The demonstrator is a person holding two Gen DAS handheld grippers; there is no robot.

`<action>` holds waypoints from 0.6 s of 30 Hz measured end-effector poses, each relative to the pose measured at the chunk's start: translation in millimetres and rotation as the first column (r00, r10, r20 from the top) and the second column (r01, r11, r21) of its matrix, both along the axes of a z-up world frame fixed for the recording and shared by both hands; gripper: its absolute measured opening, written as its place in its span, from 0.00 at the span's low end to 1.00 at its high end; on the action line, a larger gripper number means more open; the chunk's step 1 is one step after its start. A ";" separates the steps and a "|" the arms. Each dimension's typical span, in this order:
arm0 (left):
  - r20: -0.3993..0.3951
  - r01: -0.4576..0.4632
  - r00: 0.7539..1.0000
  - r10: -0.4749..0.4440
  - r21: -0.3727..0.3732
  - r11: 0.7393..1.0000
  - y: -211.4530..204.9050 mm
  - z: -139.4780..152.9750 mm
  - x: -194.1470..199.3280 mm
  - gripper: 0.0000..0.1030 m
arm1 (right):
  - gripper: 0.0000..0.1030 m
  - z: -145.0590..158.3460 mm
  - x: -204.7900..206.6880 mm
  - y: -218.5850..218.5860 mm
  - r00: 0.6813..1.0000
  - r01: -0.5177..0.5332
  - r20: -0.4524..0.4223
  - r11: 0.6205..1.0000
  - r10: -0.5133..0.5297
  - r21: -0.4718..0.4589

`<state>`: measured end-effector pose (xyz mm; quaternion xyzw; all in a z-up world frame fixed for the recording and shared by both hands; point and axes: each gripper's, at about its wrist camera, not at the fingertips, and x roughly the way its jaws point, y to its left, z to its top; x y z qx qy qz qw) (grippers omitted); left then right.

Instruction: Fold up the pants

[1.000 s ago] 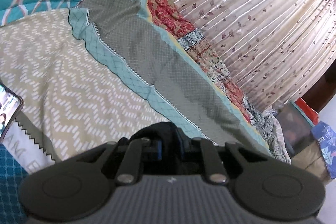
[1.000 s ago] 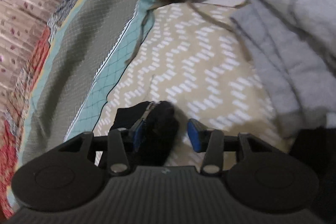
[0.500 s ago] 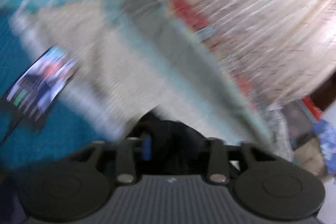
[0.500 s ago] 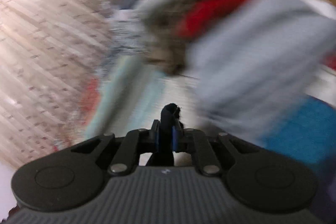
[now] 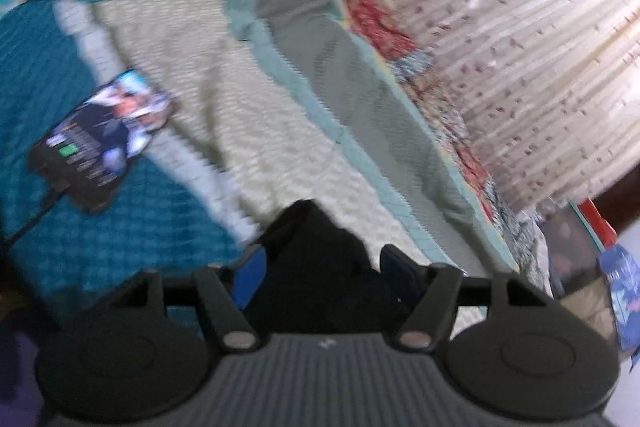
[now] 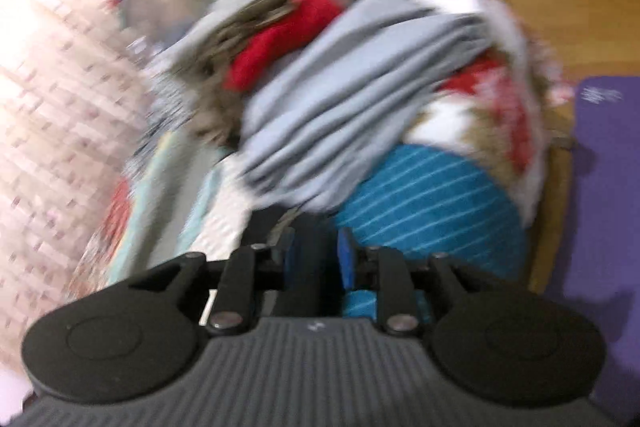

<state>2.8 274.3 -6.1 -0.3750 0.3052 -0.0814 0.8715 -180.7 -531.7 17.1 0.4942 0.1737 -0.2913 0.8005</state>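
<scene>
Black pants (image 5: 320,267) lie bunched on the bed (image 5: 256,131) between the blue pads of the left tool (image 5: 322,267), whose jaws have just been opening and stand spread, clear of the cloth. The right tool (image 6: 316,259) has also just been widening its narrow gap, with dark fabric between the pads; blur hides whether they press it.

I am tilting both grippers downward. My left gripper (image 5: 322,265) has just been opening, fingers spread. My right gripper (image 6: 318,253) has been opening too, its gap narrower.
</scene>
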 end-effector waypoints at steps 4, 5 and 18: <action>0.029 0.115 0.993 -0.117 0.053 0.992 -37.9 2.3 25.2 0.59 | 0.27 -0.4 46.1 40.8 0.982 -0.185 -0.041 0.982 0.183 -0.050; 0.025 0.141 0.989 -0.143 0.071 0.987 -48.4 -1.6 28.6 0.58 | 0.27 -3.1 59.4 52.9 0.972 -0.233 -0.053 0.971 0.231 -0.048; -0.041 0.203 0.978 -0.202 0.363 0.909 -98.5 -67.4 86.7 0.27 | 0.16 -67.9 147.5 105.0 0.894 -0.392 -0.208 0.918 0.396 0.061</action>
